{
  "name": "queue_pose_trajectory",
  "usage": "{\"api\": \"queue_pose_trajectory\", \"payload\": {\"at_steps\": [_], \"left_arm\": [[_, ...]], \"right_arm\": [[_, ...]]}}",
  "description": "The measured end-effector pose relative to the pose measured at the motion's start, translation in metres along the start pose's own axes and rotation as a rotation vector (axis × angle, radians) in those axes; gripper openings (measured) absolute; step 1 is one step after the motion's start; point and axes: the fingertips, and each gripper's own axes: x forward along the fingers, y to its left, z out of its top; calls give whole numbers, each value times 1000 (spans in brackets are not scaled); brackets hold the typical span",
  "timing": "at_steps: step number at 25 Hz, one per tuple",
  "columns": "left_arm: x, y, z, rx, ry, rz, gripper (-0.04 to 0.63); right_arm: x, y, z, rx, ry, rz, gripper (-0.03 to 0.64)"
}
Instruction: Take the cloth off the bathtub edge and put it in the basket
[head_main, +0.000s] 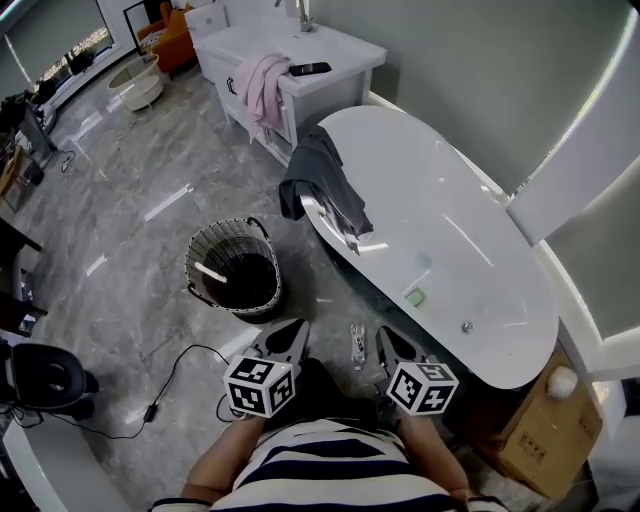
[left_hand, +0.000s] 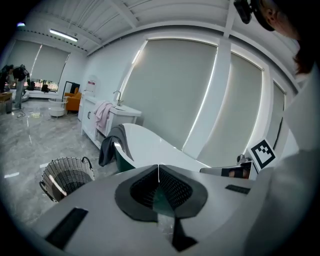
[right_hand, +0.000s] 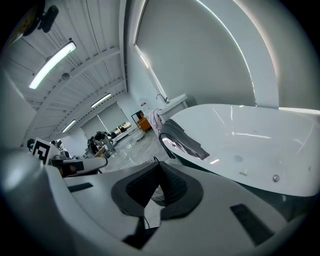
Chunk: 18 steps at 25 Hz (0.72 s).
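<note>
Left claw (head_main: 288, 338) and right claw (head_main: 390, 347) are both pinched together, nothing in either. One dark cloth (head_main: 322, 185) hangs over the bathtub (head_main: 450, 220) edge, one wire basket (head_main: 235, 268) sits on the floor near it, and one pink towel (head_main: 260, 88) hangs further back.

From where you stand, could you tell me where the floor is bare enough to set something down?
The widest bare floor lies between the basket and the vanity. The strip between basket and bathtub is narrow, close to the draped grey cloth. A cable crosses the floor nearer you, beside the basket.
</note>
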Motion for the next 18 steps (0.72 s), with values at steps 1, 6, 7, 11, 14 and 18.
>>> {"api": "queue_pose_trajectory", "payload": {"at_steps": [1, 6, 7, 11, 14, 18], "left_arm": [[2, 5, 3, -2, -2, 1, 18], [12, 39, 19, 4, -10, 9, 18], [13, 47, 23, 6, -10, 8, 18], [21, 79, 38, -1, -11, -6, 18], [28, 102, 52, 0, -7, -19, 18], [34, 135, 70, -12, -11, -18, 18]], "right_arm": [[5, 2, 3, -2, 1, 2, 26], [39, 14, 18, -24, 4, -7, 26], [47, 18, 21, -29, 4, -11, 26], [81, 34, 37, -51, 7, -26, 26], [108, 45, 50, -66, 3, -33, 26], [145, 63, 61, -80, 13, -29, 26]]}}
